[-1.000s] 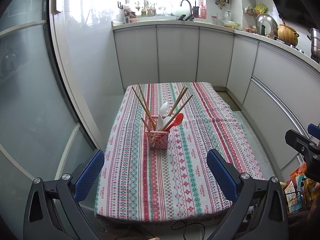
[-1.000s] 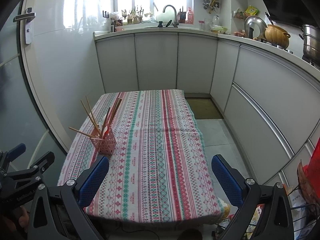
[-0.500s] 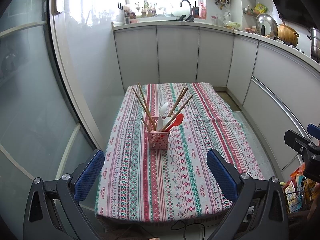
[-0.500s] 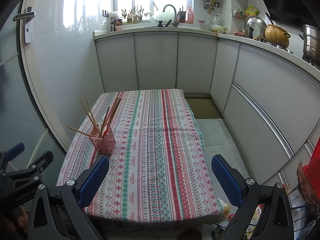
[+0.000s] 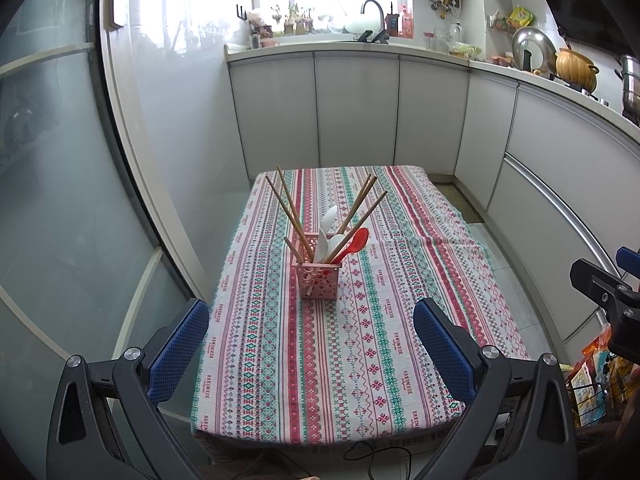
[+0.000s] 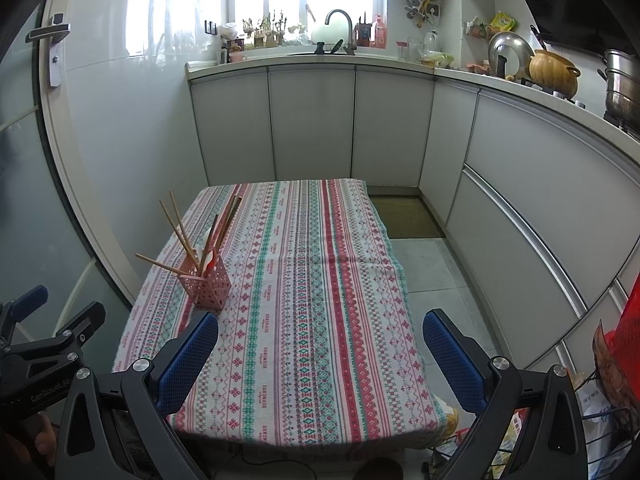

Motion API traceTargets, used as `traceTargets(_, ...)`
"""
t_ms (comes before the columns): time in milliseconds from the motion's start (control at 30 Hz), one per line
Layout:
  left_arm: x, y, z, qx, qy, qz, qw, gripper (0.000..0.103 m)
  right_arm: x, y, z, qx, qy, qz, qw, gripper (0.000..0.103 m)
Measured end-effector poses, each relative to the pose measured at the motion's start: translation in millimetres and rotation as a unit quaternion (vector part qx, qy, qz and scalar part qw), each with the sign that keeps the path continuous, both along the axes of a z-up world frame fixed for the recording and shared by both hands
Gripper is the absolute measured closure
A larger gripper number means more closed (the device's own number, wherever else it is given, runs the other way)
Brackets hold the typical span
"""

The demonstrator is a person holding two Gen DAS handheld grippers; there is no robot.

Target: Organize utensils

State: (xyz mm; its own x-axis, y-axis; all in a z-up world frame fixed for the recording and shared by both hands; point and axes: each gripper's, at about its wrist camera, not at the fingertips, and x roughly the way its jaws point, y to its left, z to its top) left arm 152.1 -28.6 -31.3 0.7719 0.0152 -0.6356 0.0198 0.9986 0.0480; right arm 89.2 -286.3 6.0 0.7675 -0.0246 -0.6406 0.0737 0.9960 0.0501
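Left wrist view: left gripper [image 5: 310,342] jaws spread, empty; pink holder [image 5: 319,280] mid-frame on the tabletop [image 5: 280,380], chopsticks [image 5: 290,210] and red spoon [image 5: 354,242] fanned out. Right wrist view: right gripper [image 6: 318,360] jaws wide; holder centre-left. Best approach: descend slowly, pinching one utensil.

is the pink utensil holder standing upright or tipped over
Upright. The pink utensil holder sits flat on the tablecloth, with chopsticks and a red spoon sticking out of its open top.

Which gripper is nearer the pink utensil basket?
Left. The left gripper faces the pink basket straight ahead; the right gripper sits further to the basket's right, both open and apart from it.
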Motion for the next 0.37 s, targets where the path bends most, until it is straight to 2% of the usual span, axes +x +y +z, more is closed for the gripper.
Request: traceTargets(367, 1.0, -0.1, -1.0, 0.002, -0.001, -0.002, 1.0, 0.0, 0.5, 0.4, -0.1, 0.0, 0.0, 0.0, 1.0, 0.0)
